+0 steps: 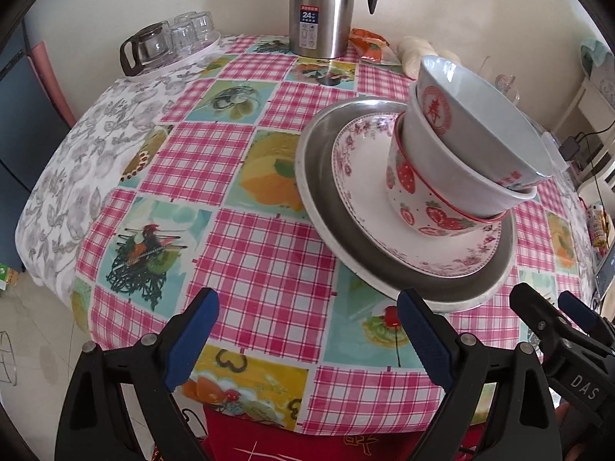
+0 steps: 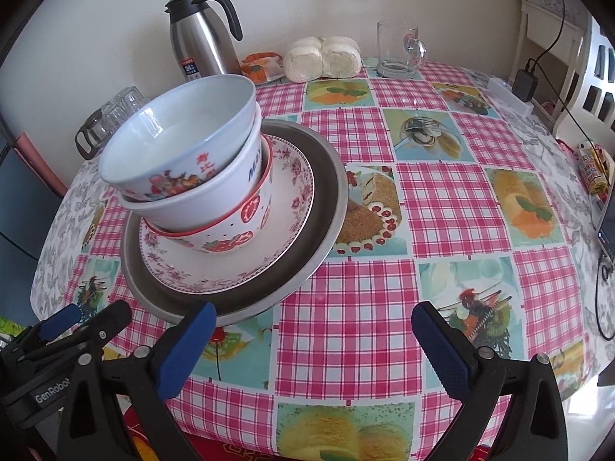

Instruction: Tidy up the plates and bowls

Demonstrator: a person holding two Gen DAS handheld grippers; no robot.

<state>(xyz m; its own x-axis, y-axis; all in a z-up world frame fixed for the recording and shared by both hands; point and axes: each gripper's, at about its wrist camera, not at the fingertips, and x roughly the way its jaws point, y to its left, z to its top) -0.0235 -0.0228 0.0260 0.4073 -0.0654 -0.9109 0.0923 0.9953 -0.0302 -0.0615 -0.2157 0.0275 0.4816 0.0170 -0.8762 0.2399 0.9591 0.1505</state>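
Observation:
One stack stands on the checked tablecloth. A metal plate (image 1: 319, 192) (image 2: 326, 176) is at the bottom, with a floral plate (image 1: 365, 207) (image 2: 292, 192) on it. On that plate sit three nested bowls: a strawberry bowl (image 1: 423, 207) (image 2: 230, 238), a white bowl (image 1: 430, 153) (image 2: 200, 207) and, tilted on top, a pale blue bowl (image 1: 461, 88) (image 2: 180, 142). My left gripper (image 1: 307, 334) (image 2: 77, 326) is open near the table's front edge, left of the stack. Also open, my right gripper (image 2: 315, 345) (image 1: 557, 319) holds nothing just in front of the stack, to its right.
A steel thermos (image 1: 326, 11) (image 2: 200, 42) stands at the back by the wall. A tray of glassware (image 1: 169, 42) is back left. Steamed buns (image 2: 323, 57), a snack packet (image 2: 261, 65) and a glass mug (image 2: 398, 50) are back right. A charger (image 2: 522, 84) sits beyond the table's right edge.

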